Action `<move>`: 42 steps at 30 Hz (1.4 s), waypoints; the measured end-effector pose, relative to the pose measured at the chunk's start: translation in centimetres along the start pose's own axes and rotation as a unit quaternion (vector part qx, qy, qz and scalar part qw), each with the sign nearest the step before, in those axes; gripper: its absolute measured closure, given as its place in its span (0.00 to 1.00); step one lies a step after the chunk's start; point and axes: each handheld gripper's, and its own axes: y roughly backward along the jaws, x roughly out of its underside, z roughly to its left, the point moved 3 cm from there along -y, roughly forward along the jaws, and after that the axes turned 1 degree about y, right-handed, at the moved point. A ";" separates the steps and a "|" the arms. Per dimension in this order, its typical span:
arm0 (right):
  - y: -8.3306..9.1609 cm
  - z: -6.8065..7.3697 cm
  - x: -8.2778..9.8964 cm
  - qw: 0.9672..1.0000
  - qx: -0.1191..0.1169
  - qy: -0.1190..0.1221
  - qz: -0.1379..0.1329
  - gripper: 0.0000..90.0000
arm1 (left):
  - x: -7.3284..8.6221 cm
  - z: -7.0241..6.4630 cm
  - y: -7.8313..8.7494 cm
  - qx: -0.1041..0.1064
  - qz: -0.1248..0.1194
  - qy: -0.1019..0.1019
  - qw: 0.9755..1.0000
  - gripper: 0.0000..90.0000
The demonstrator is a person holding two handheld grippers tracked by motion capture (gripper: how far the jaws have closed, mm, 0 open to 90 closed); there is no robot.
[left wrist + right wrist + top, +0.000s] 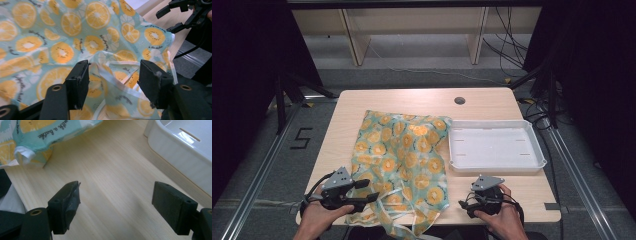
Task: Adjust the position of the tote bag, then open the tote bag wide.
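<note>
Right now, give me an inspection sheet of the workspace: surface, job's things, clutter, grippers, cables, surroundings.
Surface: light wood table, round grommet hole near the far edge.
Job's things: orange-print cloth spread left of centre, its ribbon ties hanging over the near edge.
Clutter: white tray, nothing in it, right of the cloth, touching its edge.
Grippers: left gripper at the cloth's near corner, jaws open, a ribbon fold between them, not pinched; right gripper over bare wood, jaws open, nothing between them.
Cables: a black one trails from each gripper; more on the floor at the far right.
Surroundings: wooden frame beyond the table, dark curtains on both sides, floor mark "5" on the left.
</note>
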 end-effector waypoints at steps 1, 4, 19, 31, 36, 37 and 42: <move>0.0 0.0 0.0 1.000 0.000 0.001 -0.001 0.26 | -0.1 0.0 0.2 -0.002 -0.007 -0.006 1.000 0.44; -0.3 0.0 0.2 1.000 0.002 -0.001 -0.010 0.26 | -0.2 0.3 1.0 -0.017 0.001 -0.016 1.000 0.40; -0.2 -0.3 0.4 1.000 -0.006 -0.003 0.002 0.26 | 0.3 1.4 0.8 0.005 0.054 -0.050 0.997 0.27; -0.4 -0.4 0.4 1.000 0.000 -0.012 -0.006 0.26 | 0.9 1.3 0.4 -0.010 0.070 -0.055 0.996 0.26; -0.3 -0.3 0.1 1.000 0.005 -0.003 -0.007 0.26 | 1.3 1.3 0.1 -0.013 0.080 -0.072 0.994 0.26; -0.2 -0.2 0.1 1.000 0.001 -0.004 -0.008 0.26 | 1.4 1.2 -0.1 -0.014 0.079 -0.071 0.994 0.26; -0.1 0.0 0.0 1.000 -0.001 -0.004 -0.014 0.26 | 1.6 1.2 -0.5 -0.025 0.087 -0.088 0.992 0.27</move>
